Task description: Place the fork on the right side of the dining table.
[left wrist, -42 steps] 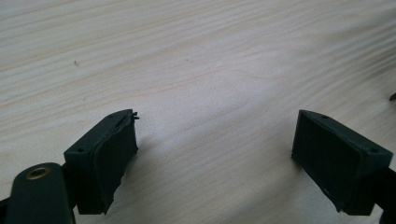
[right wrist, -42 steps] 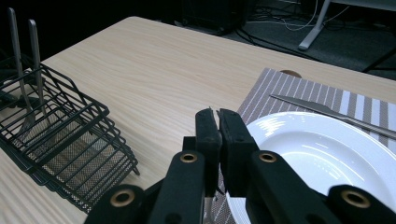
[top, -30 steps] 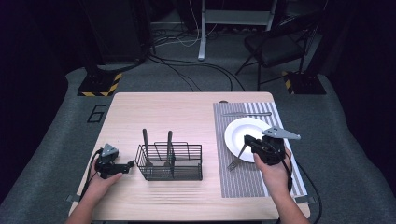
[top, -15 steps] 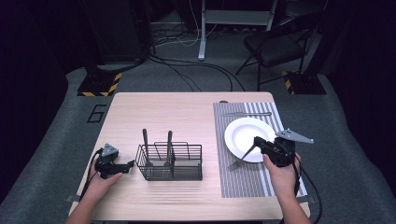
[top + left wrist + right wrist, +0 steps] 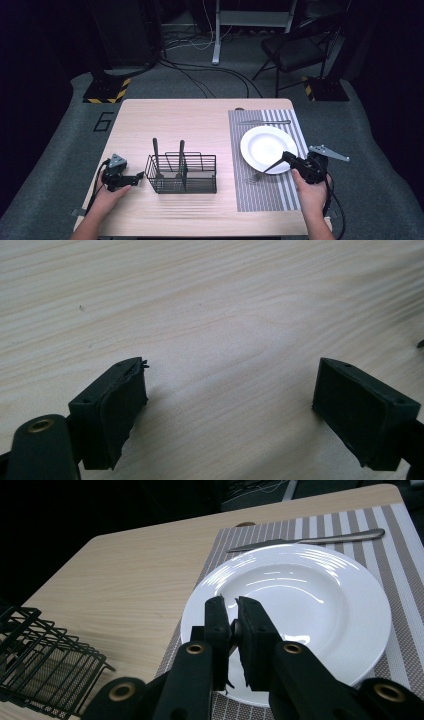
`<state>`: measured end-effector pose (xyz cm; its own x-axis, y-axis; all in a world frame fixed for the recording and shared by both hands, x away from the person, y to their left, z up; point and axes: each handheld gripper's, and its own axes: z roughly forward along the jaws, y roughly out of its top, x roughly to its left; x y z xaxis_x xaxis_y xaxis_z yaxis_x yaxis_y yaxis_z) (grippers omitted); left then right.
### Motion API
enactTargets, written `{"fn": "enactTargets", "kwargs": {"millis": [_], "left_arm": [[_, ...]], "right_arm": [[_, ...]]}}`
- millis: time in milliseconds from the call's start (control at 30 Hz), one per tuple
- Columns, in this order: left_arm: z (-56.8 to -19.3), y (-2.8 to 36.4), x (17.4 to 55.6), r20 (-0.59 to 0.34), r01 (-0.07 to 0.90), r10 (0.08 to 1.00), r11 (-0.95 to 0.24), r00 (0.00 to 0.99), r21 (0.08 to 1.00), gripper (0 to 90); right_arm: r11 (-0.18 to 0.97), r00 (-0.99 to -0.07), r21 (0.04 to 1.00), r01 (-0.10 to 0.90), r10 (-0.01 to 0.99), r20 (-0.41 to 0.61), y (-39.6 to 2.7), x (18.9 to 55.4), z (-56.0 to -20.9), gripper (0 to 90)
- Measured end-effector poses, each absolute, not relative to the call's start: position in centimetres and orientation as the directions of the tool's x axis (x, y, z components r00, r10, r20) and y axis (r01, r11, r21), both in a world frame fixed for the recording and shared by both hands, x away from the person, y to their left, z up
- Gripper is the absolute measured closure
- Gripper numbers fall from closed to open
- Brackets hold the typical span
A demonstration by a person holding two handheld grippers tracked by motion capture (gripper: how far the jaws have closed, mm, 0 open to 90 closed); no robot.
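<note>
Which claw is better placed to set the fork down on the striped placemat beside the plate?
Right. The right claw is shut on the fork over the placemat by the plate; the left claw sits open beyond the basket.

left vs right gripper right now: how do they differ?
Jaws: the left gripper stands wide open with bare table between its jaws; the right gripper is clamped on a fork handle.
Place: the left gripper sits low on the wood beside the wire basket; the right gripper is over the striped placemat at the near edge of the white plate.
Both are hand-held, with black jaws.
</note>
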<state>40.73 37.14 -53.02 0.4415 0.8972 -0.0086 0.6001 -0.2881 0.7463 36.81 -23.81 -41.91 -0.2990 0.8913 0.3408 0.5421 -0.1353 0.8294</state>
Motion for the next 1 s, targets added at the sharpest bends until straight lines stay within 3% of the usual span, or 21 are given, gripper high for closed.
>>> {"fn": "enactTargets", "kwargs": {"millis": [1000], "left_arm": [[-53.0, 37.1, 40.7, -0.008, 0.6, 0.898, -0.287, 0.44, 0.747, 13.8]], "right_arm": [[-0.371, -0.155, 0.725, 0.581, 0.824, 0.546, -28.3, 36.5, -47.4, 77.9]]}}
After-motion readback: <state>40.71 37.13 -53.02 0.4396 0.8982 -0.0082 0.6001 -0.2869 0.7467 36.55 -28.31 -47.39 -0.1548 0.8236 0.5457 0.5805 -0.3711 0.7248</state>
